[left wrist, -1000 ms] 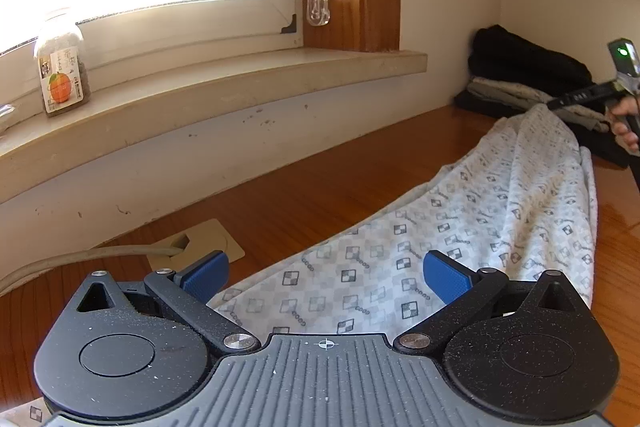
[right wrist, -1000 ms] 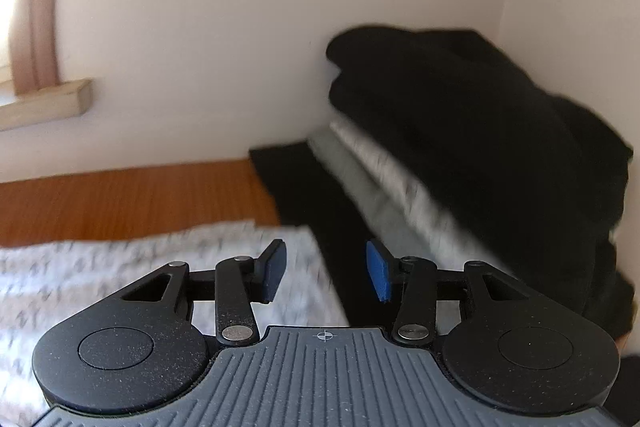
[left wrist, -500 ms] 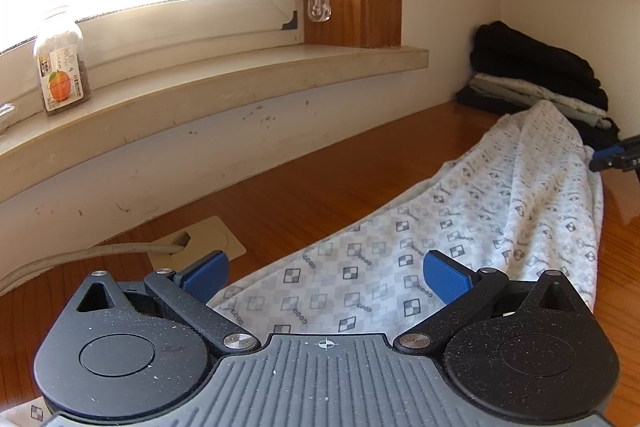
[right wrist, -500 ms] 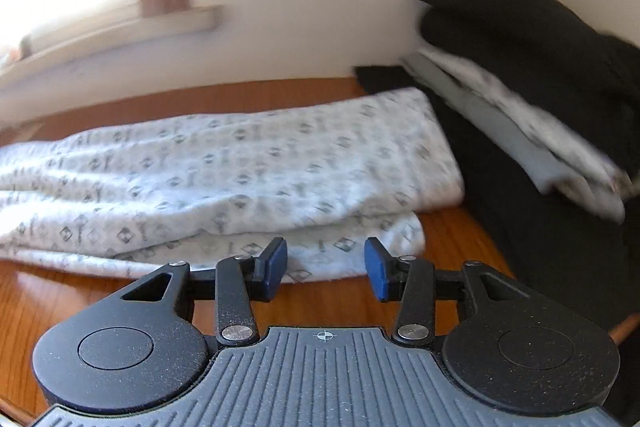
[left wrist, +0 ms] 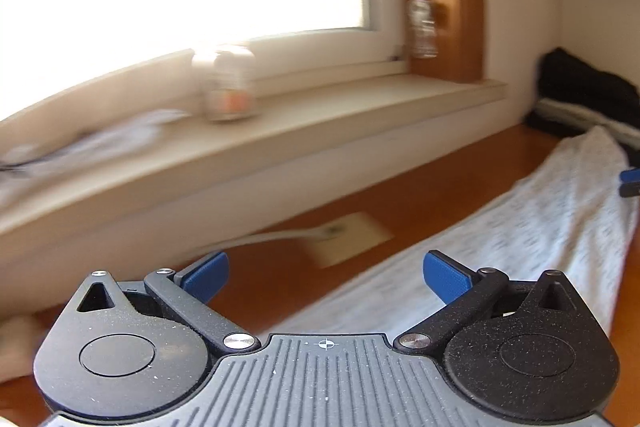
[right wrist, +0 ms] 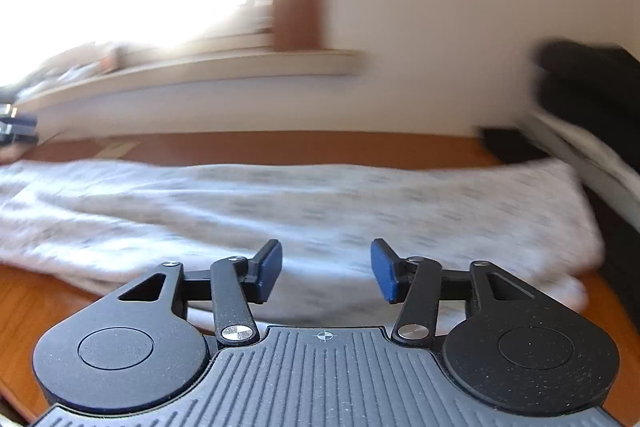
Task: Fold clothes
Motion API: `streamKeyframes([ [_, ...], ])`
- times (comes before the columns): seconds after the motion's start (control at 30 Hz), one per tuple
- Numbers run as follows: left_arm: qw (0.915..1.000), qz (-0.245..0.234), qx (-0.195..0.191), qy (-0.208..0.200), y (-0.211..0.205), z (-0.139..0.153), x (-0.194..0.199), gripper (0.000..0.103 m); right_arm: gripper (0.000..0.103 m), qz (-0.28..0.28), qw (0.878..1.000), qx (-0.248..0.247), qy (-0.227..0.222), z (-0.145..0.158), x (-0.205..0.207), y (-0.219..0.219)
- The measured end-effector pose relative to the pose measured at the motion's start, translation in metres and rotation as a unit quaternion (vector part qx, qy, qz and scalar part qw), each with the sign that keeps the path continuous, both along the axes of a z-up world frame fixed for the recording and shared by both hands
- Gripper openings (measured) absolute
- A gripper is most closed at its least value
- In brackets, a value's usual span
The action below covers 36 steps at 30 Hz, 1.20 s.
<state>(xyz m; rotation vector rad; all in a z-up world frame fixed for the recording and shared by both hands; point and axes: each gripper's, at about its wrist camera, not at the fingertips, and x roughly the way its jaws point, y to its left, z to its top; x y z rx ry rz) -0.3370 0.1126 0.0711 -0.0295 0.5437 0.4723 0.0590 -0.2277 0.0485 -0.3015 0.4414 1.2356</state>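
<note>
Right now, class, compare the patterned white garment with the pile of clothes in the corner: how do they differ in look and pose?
The patterned white garment is pale with small grey marks; the pile of clothes is mostly black. The garment lies stretched out long and low across the wooden table; the pile is stacked against the wall. Both rest on the same table, and neither hand-held gripper holds them.

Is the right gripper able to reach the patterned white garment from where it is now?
Probably yes. The right gripper is open and empty, and the patterned white garment lies flat on the wooden table directly ahead of its fingertips, with nothing between them. The picture is blurred, so the gap is hard to judge.
</note>
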Motion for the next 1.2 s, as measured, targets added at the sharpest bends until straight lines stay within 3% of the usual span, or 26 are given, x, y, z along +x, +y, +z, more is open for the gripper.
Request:
streamKeyframes([
  [0.2,0.9966,0.072,-0.003,0.038,0.046,0.011,-0.102,0.103,0.06,0.053,0.997,0.004,-0.054,0.001,-0.048,0.029],
  [0.37,0.9886,0.14,-0.008,0.054,0.07,0.015,-0.181,0.103,0.062,0.059,0.997,0.007,-0.041,-0.001,-0.05,0.04],
  [0.43,0.9851,0.165,-0.029,0.041,0.078,0.012,-0.211,0.099,0.062,0.056,0.998,0.006,-0.029,-0.001,-0.045,0.042],
  [0.5,0.9817,0.183,-0.047,0.023,0.084,0.005,-0.231,0.081,0.064,0.057,0.998,0.002,-0.007,-0.002,-0.039,0.042],
  [0.57,0.9811,0.182,-0.063,0.016,0.088,-0.001,-0.238,0.065,0.064,0.053,0.998,0.006,0.022,-0.003,-0.03,0.042],
  [0.67,0.9833,0.164,-0.079,0.011,0.09,-0.011,-0.238,0.058,0.064,0.043,0.998,0.01,0.048,-0.006,-0.022,0.043],
  [1.0,0.9839,0.157,-0.082,0.021,0.103,-0.044,-0.213,0.058,0.065,0.054,0.998,-0.01,0.042,-0.01,-0.027,0.048],
  [1.03,0.9841,0.157,-0.08,0.021,0.103,-0.043,-0.212,0.054,0.065,0.054,0.998,-0.009,0.042,-0.01,-0.027,0.048],
  [1.1,0.9846,0.159,-0.07,0.023,0.101,-0.042,-0.211,0.027,0.065,0.054,0.998,-0.007,0.042,-0.01,-0.027,0.047],
  [1.2,0.9836,0.172,-0.054,0.012,0.099,-0.03,-0.217,0.013,0.065,0.054,0.998,-0.002,0.043,-0.009,-0.027,0.046],
])
